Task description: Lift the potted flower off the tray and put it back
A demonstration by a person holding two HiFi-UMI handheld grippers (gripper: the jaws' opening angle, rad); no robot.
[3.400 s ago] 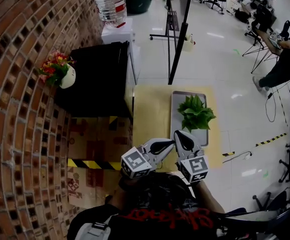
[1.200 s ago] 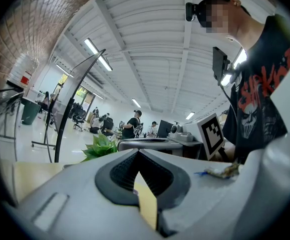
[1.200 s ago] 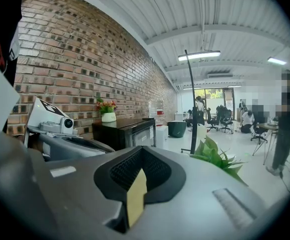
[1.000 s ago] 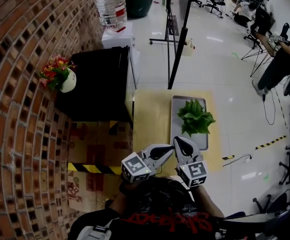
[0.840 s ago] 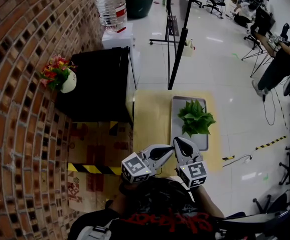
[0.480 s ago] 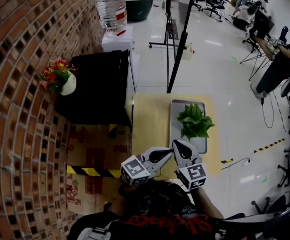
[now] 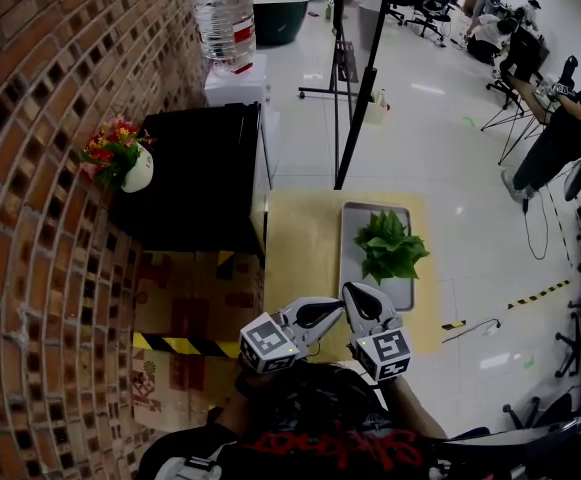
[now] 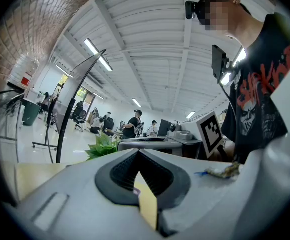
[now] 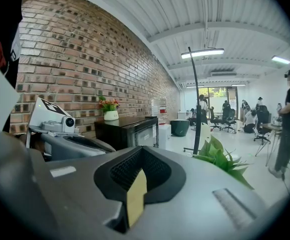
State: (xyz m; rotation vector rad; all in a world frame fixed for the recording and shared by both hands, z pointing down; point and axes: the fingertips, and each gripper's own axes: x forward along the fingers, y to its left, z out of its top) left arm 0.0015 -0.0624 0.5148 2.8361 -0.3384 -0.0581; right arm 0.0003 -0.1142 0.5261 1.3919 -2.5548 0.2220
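A leafy green potted plant stands on a grey metal tray, which lies on a small yellow table. Both grippers hover at the table's near edge, short of the tray and apart from the plant. My left gripper points right toward my right gripper. Each has its jaws closed together with nothing between them. In the left gripper view, the left gripper points past the plant. In the right gripper view, the plant's leaves show right of the right gripper.
A black cabinet left of the table carries a white pot of red flowers. Behind it stands a water bottle, and a black pole rises beyond the table. Cardboard with hazard tape lies below the cabinet. People sit far right.
Grippers, plant and tray keep their places. Only the head view has drifted slightly.
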